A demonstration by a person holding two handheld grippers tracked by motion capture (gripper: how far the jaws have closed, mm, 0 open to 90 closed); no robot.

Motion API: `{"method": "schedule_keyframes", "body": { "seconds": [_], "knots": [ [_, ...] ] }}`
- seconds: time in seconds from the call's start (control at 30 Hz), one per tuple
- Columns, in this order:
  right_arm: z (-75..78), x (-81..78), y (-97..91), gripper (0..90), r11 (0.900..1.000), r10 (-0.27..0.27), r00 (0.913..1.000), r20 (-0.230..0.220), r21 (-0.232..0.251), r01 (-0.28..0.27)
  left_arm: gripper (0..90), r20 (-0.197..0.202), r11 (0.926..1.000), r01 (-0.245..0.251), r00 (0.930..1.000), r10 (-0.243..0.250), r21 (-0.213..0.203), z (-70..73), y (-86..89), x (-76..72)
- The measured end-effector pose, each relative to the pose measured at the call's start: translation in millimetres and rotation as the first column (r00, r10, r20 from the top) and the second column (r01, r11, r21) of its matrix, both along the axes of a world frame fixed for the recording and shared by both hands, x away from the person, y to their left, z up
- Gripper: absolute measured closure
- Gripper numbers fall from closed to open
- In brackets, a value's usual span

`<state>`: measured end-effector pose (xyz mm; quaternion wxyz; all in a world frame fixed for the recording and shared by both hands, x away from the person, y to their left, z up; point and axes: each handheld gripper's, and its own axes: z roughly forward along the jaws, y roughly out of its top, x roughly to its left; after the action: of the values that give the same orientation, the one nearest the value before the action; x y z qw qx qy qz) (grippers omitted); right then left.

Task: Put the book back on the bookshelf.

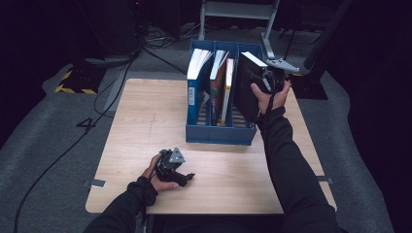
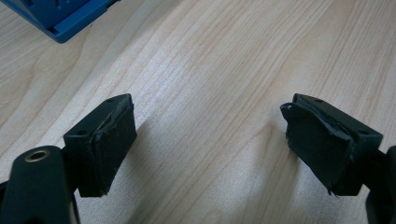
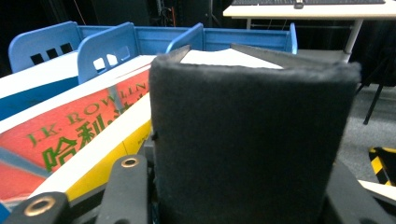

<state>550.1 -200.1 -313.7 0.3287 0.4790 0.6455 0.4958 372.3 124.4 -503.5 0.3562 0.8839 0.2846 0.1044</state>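
A thick black book (image 1: 245, 92) stands tilted in the rightmost compartment of the blue file rack (image 1: 218, 137), and my right gripper (image 1: 266, 80) is shut on its upper right edge. In the right gripper view the book's black spine (image 3: 247, 140) sits between the jaws, with its white pages above. My left gripper (image 1: 187, 177) lies low on the table near the front left. Its pads (image 2: 114, 135) stand wide apart over bare wood with nothing between them.
The rack holds a blue-and-white book (image 1: 197, 82) in its left compartment and a red-and-yellow book (image 3: 70, 140) in the middle one. The rack's corner (image 2: 65, 18) lies beyond the left gripper. A wooden table (image 1: 145, 121) carries everything; cables and a desk frame stand behind it.
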Motion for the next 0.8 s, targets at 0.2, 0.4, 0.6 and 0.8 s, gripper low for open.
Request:
{"method": "schedule_keyframes", "body": {
  "seconds": [0.2, 0.4, 0.6, 0.8],
  "knots": [
    [-5.6, 7.4, 2.8, 53.3, 0.9999, -0.014, 0.9999, -0.003, 0.001, 0.014, 16.3, 0.001, 1.0, 0.004, 1.0, -0.004, -0.002, -0.3, -0.7, 0.3],
    [-10.0, 12.1, 5.7, 53.3, 0.9995, -0.031, 0.9995, 0.004, 0.009, 0.031, 16.1, 0.0, 1.0, 0.009, 1.0, -0.009, 0.001, -0.1, -1.7, 0.7],
    [-19.9, 17.8, 9.4, 53.3, 0.9987, -0.049, 0.9988, 0.003, 0.01, 0.049, 15.9, -0.001, 0.9999, 0.012, 0.9999, -0.012, 0.001, -0.1, -3.0, 1.0],
    [-29.2, 24.1, 9.9, 53.1, 0.9986, -0.053, 0.9986, 0.003, 0.009, 0.053, 15.6, -0.001, 0.9998, 0.018, 0.9998, -0.018, 0.002, 0.0, -4.9, 1.8]
  ]
}}
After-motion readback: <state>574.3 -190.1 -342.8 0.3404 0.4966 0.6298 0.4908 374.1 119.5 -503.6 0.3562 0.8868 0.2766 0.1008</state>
